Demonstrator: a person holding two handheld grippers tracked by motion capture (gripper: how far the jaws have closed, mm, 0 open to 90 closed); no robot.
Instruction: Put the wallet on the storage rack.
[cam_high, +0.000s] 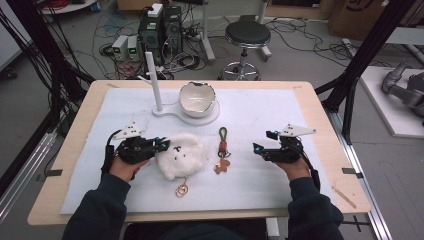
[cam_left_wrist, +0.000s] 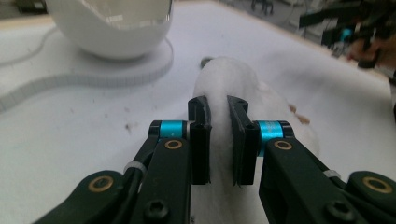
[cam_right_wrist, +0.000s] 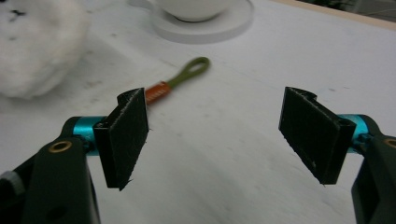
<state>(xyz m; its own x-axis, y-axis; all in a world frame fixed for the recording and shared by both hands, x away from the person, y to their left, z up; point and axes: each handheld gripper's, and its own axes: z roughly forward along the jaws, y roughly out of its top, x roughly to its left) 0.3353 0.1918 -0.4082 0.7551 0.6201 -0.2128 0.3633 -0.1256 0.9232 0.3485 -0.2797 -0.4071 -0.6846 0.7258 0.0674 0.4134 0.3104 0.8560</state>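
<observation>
The left tool (cam_left_wrist: 218, 140) has its jaws pinched tight on a fold of the fluffy white plush toy (cam_high: 182, 155), which lies on the white mat covering the counter (cam_high: 70, 150), near its middle and just in front of the person. So the grasp looks made, but the toy rests on the mat and has not been lifted or carried anywhere yet. Its gold ring (cam_high: 181, 190) lies on the mat at its near side. The right tool (cam_right_wrist: 217, 135) hovers with its jaws spread wide and nothing between them, well apart from the toy; the keychain (cam_high: 222, 150) with its green loop lies between the two tools, untouched. Behind them stands the white bowl (cam_high: 197, 98) on its stand with an upright post (cam_high: 154, 80). Judging by that, lifting and placing the toy, perhaps hanging it or putting it in the bowl, is all left to do.
</observation>
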